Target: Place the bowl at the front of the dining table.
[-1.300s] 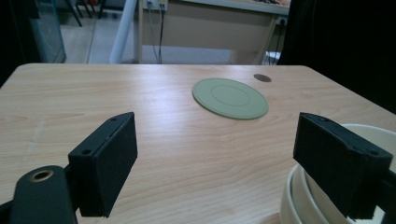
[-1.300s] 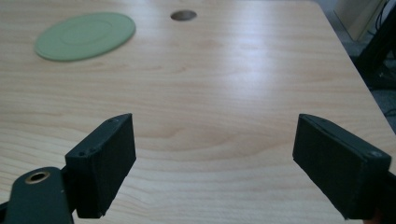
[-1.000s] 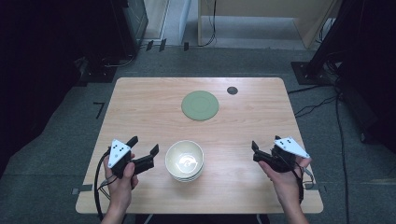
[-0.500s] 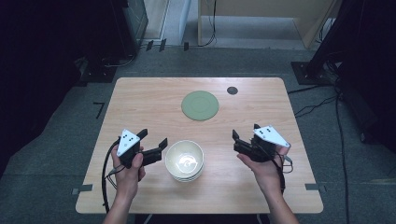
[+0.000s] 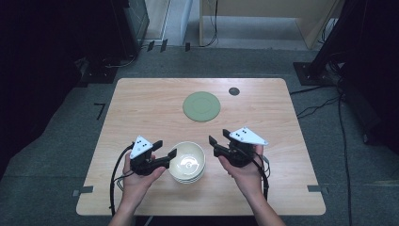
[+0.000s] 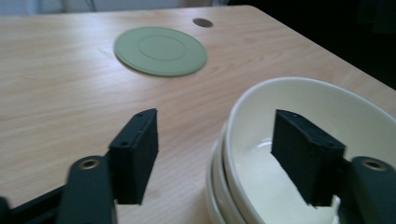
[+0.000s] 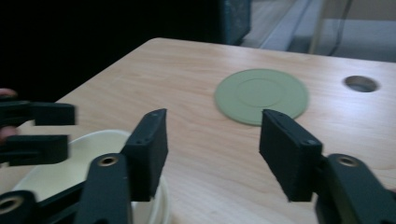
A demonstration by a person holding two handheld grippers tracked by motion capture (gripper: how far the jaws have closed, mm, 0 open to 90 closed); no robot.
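A stack of cream bowls (image 5: 187, 162) sits near the front middle of the wooden table (image 5: 141, 108). My left gripper (image 5: 165, 148) is open at the stack's left rim. In the left gripper view (image 6: 219, 158), one jaw is outside the top bowl (image 6: 327, 107) and the other is over its inside, neither pressing the rim. My right gripper (image 5: 217, 137) is open just right of the stack, apart from it. In the right gripper view (image 7: 217, 151), bare table lies between its jaws and the bowls (image 7: 70, 168) are at lower left.
A flat green plate (image 5: 202, 106) (image 6: 160, 50) (image 7: 261, 95) lies beyond the bowls at the table's middle back. A round cable hole (image 5: 234, 91) (image 7: 360, 83) is to the right of the plate. Dark floor and cables surround the table.
Both grippers have moved inward toward the bowls. The right one came in from near the right edge, and the left one reached the stack's rim. Both stay open.
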